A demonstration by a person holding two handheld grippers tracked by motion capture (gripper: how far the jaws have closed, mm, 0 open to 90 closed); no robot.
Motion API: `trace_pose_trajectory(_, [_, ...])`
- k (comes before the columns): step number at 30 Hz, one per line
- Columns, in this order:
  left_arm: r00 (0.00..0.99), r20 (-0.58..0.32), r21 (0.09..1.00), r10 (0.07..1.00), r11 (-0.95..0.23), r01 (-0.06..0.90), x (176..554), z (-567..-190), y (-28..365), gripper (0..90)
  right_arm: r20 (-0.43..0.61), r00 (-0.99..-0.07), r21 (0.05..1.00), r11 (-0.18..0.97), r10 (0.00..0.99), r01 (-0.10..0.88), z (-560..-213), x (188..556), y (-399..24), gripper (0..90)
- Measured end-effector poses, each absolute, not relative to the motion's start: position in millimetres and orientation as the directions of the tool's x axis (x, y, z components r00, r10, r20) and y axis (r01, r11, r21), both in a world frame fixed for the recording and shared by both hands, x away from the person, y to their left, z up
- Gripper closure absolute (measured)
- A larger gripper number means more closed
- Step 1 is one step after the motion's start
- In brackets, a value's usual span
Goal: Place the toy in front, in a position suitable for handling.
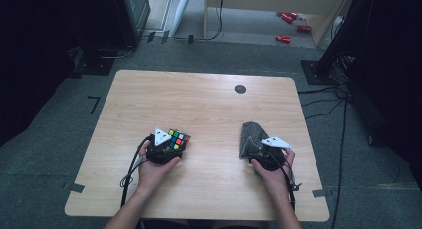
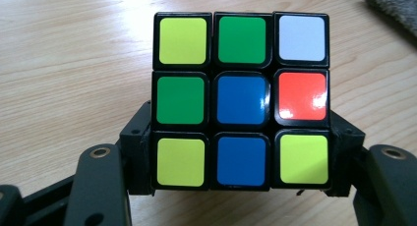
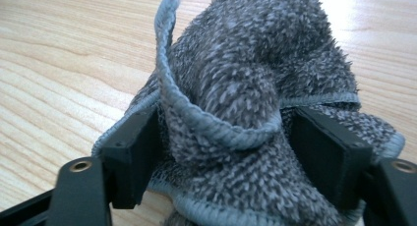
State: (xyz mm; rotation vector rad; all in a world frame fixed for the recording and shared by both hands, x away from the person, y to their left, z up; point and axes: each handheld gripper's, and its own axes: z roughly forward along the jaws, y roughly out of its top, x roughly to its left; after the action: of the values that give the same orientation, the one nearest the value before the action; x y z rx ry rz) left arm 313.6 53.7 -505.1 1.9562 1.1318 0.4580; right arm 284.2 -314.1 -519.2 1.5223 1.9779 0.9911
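High view: I've got the left tool [image 1: 174,145] clamped on the puzzle cube [image 1: 178,138], left-centre of the desk [image 1: 209,104], and the right tool [image 1: 255,150] at the grey cloth [image 1: 250,135], right-centre, well apart from the cube.

Left gripper view: pads pinch the cube [image 2: 241,99] low on both sides, face toward the cam; a corner of cloth [image 2: 393,7] sits top right.

Right gripper view: jaws stand spread w/ the bunched cloth [image 3: 255,108] between them; pads sit beside the pile, not squeezing it, as far as I can tell. So the right tool isn't holding yet.

My read: step in hand is getting cloth to cube for a wipe. To do it well I'd close the right tool on the thick fold, not the loose hem, and keep the cube steady and low w/ the left.

The high view gives the spacing betw. both hands; the gripper views give pad contact and sticker colours, which are too small from above.
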Motion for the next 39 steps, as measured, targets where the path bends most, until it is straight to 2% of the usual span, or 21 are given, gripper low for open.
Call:
trace_pose_trajectory(12, [0.515,-0.052,0.779,0.855,-0.288,0.557,323.5,-508.6,51.3,33.6,0.083,-0.289,0.769,0.123,0.954,0.628,-518.4,284.0,-314.0,23.3])
trace_pose_trajectory(18, [0.54,-0.053,0.778,0.84,-0.304,0.55,324.6,-509.2,50.7,32.8,0.098,-0.315,0.779,0.125,0.944,0.615,-516.6,283.1,-312.4,18.3])
trace_pose_trajectory(23, [0.551,-0.051,0.781,0.833,-0.311,0.542,323.9,-508.8,51.2,29.7,0.098,-0.322,0.782,0.128,0.942,0.61,-510.5,283.8,-311.3,14.2])
trace_pose_trajectory(30, [0.556,-0.065,0.808,0.829,-0.283,0.517,317.4,-502.6,63.5,18.6,0.124,-0.307,0.821,0.076,0.944,0.565,-498.5,281.0,-320.2,12.6])
trace_pose_trajectory(34, [0.555,-0.109,0.825,0.825,-0.236,0.513,309.7,-499.4,79.3,16.8,0.138,-0.317,0.828,0.067,0.938,0.556,-492.4,277.7,-326.6,11.0])
trace_pose_trajectory(39, [0.558,-0.119,0.84,0.822,-0.217,0.498,298.4,-497.4,97.5,15.3,0.124,-0.304,0.829,0.07,0.945,0.555,-486.1,266.9,-340.8,10.8])
